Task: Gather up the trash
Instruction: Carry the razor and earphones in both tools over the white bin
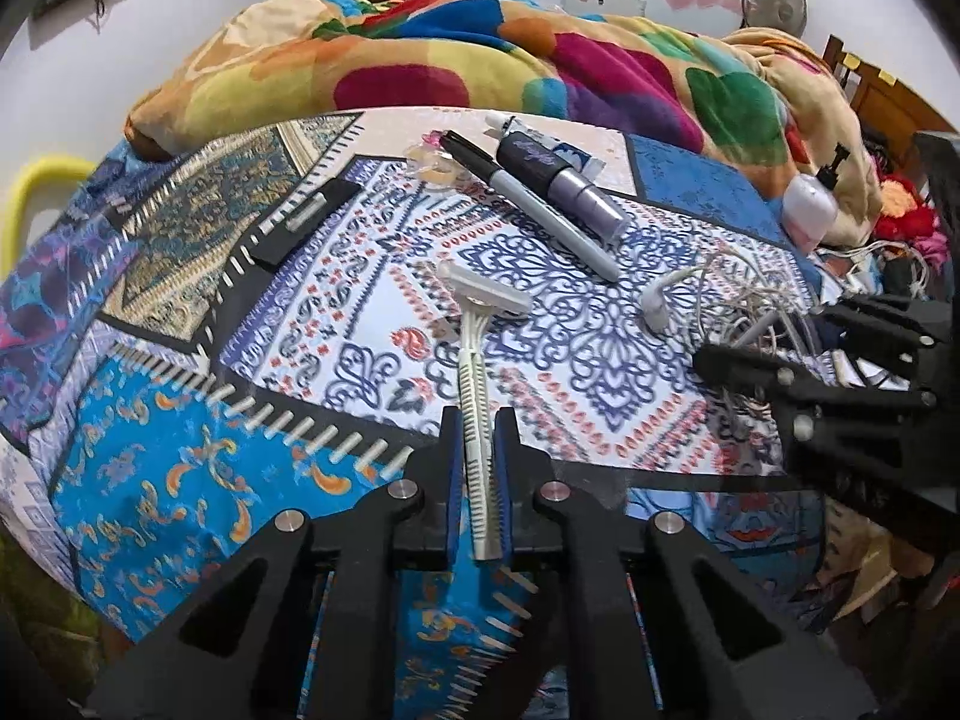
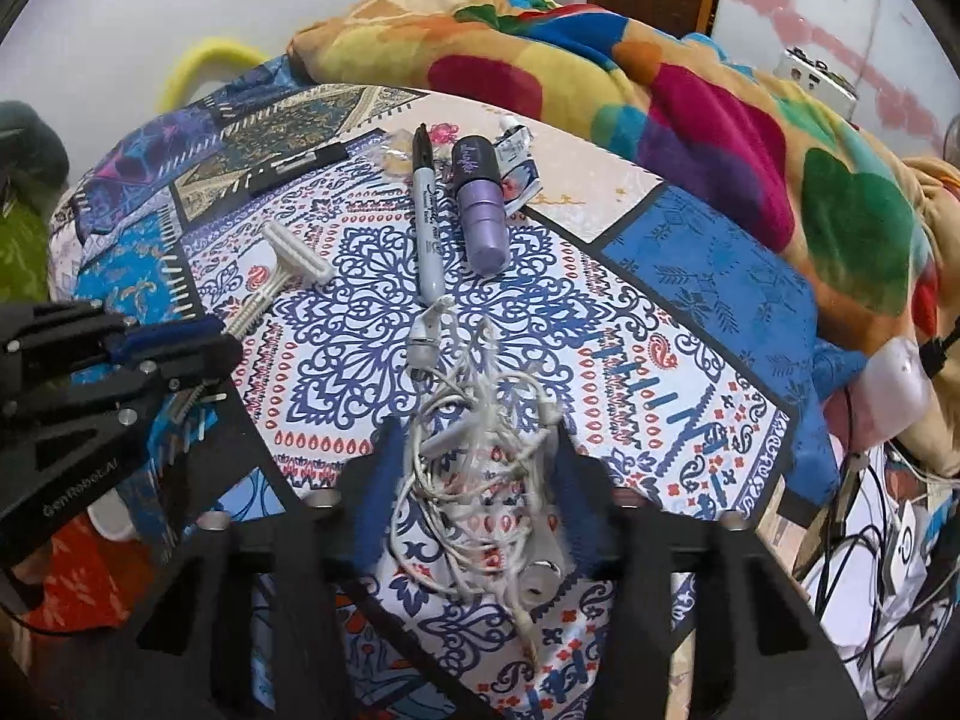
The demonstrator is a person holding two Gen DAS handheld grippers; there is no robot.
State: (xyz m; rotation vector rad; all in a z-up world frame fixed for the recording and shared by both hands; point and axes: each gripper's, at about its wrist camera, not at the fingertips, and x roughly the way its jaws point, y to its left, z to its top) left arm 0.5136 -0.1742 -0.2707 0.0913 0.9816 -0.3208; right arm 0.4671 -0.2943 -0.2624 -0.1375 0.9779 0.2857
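Disposable razor (image 1: 477, 360) lay on the patterned bedspread (image 1: 180, 450), its handle between the left claw (image 1: 478, 468) pads, nearly closed on it. Tangled earphones (image 2: 480, 450) sat inside the wide-open right claw (image 2: 474, 480). Grasp step; next probably squeeze and lift. Both claws low, pointing forward.

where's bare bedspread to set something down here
Free: the bedspread right of the purple tube, up to the blanket; also left of the razor. Crowded: centre strip with the marker and tangled earphones.
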